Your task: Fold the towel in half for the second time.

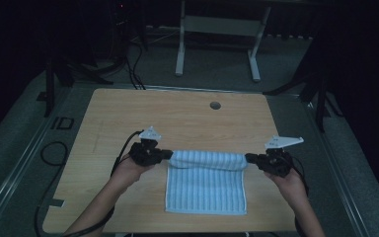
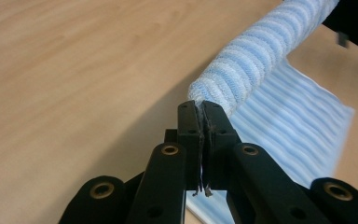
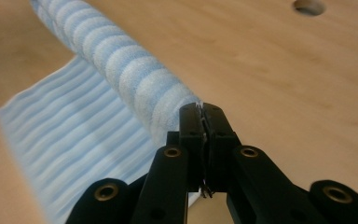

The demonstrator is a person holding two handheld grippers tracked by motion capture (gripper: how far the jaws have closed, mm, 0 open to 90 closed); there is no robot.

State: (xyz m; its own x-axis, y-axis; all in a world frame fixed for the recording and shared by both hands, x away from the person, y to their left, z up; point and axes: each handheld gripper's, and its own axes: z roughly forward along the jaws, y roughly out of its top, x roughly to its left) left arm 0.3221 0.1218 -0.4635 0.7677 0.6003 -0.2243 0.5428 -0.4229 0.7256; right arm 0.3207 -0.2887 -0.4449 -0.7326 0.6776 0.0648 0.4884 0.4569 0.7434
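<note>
High view: towel (image 1: 206,185) lay at table's (image 1: 128,108) near middle | left gripper (image 1: 169,154) and right gripper (image 1: 248,158) each clamped a far corner | we judged it light, limp; corners best.

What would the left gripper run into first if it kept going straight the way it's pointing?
The left gripper, shut on a corner of the blue striped towel, points along the towel's lifted far edge toward the right gripper. It would probably meet that bunched edge first, though depth is unclear.
</note>
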